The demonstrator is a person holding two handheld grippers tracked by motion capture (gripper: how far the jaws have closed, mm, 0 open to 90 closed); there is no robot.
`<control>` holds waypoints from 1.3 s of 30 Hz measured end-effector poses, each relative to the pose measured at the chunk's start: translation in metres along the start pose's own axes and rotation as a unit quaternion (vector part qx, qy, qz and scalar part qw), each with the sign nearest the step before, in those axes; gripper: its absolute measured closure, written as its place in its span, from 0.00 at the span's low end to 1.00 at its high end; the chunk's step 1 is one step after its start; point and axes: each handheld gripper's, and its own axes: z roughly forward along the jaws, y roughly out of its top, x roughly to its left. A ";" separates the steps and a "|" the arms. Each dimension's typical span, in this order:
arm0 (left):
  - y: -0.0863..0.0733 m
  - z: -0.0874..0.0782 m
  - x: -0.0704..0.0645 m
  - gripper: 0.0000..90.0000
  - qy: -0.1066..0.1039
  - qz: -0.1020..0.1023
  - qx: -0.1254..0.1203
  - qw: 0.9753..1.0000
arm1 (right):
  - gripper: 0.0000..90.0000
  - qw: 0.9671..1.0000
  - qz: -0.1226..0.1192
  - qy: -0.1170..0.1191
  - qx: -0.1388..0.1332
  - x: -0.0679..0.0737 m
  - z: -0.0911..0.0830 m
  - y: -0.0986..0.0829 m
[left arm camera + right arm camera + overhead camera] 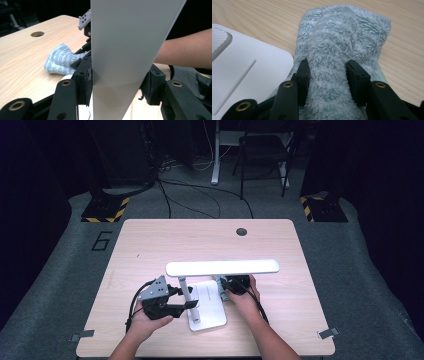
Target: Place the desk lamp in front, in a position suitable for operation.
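Observation:
A white desk lamp stands near the table's front, with a flat base (209, 314), a thin post (183, 287) and a long light bar (222, 267) lying across above it. My left gripper (189, 304) is shut on the post (125, 37), its pads pressed to both sides. My right gripper (225, 287) is shut on a fluffy grey-green cloth (342, 37), which rests on the wood just beside the lamp base (249, 65). From the left gripper view the cloth (58, 61) lies bunched behind the post.
The wooden table (150, 245) has a round cable hole (241, 231) at the back. Bare wood lies to the left, right and behind the lamp. A chair (262, 150) and cables on the floor are beyond the table.

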 end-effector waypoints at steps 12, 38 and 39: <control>-0.001 0.000 -0.008 0.59 0.024 0.013 0.000 1.000 | 0.68 1.000 -0.011 0.012 0.011 0.005 -0.001 -0.003; -0.003 0.001 -0.013 0.59 0.048 0.011 -0.005 0.999 | 0.70 0.997 -0.054 0.056 -0.004 0.032 -0.077 -0.080; -0.003 0.002 -0.013 0.59 0.048 0.011 -0.007 0.999 | 0.70 0.996 -0.065 0.057 -0.004 0.032 -0.077 -0.081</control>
